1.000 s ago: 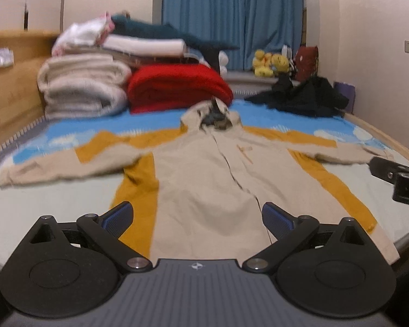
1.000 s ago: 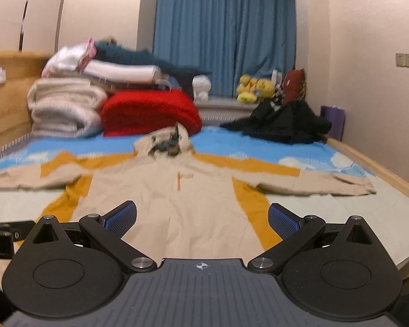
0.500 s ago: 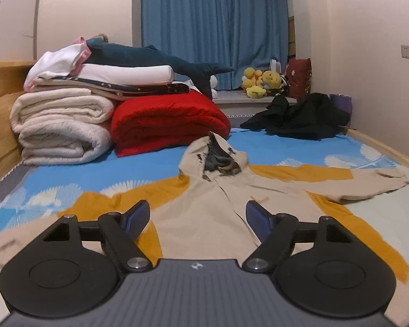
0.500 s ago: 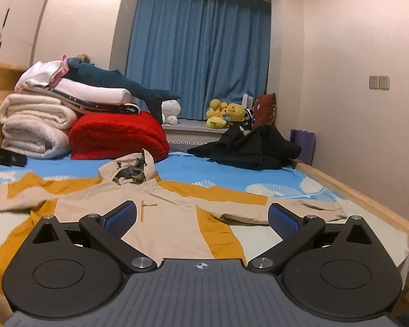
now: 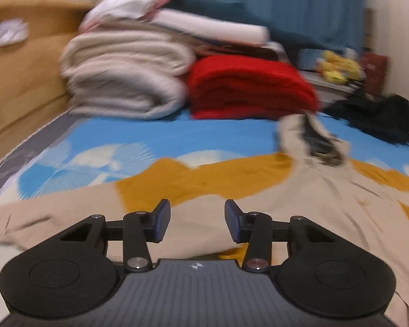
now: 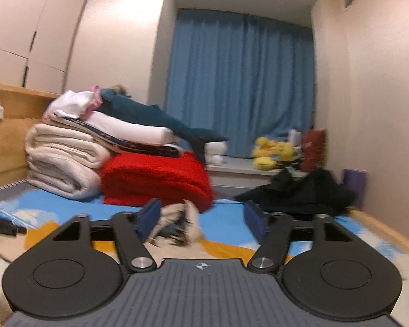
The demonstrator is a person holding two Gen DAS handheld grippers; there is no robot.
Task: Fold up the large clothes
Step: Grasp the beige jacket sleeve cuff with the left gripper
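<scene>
Beige hooded jacket [image 5: 300, 212] lies sleeve-to-sleeve across the bed; left gripper [image 5: 197, 221], nearer its left sleeve [image 5: 68, 212], and right gripper [image 6: 200, 222] have just been closing, empty.

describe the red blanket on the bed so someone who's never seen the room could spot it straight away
Start at the blue curtain on the far wall, then drop to the bed with its blue patterned sheet. At the far end sits a pile of folded bedding, and the red blanket lies folded right beside the cream blanket roll. It is the only bright red thing in that pale pile.
</scene>
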